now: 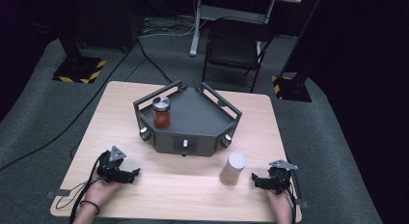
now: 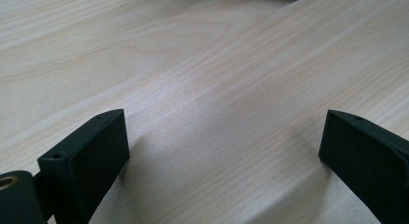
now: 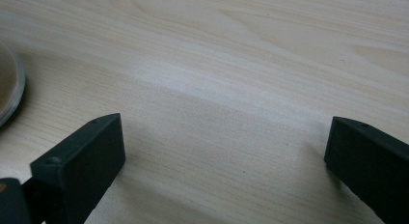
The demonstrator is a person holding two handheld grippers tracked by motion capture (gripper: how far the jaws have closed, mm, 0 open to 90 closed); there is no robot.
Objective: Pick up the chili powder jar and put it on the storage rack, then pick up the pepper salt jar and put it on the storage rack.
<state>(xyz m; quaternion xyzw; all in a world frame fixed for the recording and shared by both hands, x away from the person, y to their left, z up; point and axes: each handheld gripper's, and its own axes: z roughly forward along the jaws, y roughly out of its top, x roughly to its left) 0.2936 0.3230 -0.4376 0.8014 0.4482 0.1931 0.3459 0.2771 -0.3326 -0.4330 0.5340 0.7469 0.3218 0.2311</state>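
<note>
item: white cylinder [image 1: 233, 169], upright on tabletop [image 1: 183, 185], just left of right claw [image 1: 254, 179], near front of grey tray [image 1: 202, 119].
item: right claw, jaws spread wide, nothing held; we see cylinder's rim at left edge of right gripper view.
item: left claw [image 1: 136, 173], jaws spread wide, empty, low over bare wood, well apart from cylinder.
item: red-filled jar [image 1: 161, 111], standing on tray.
risk, our judgement: tall narrow cylinder tips if one jaw strikes first; high pinch topples it; careless lift knocks tray.

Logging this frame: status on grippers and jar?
Left hand-held gripper open, empty, on table. Right hand-held gripper open, beside white jar. Nothing between them.
</note>
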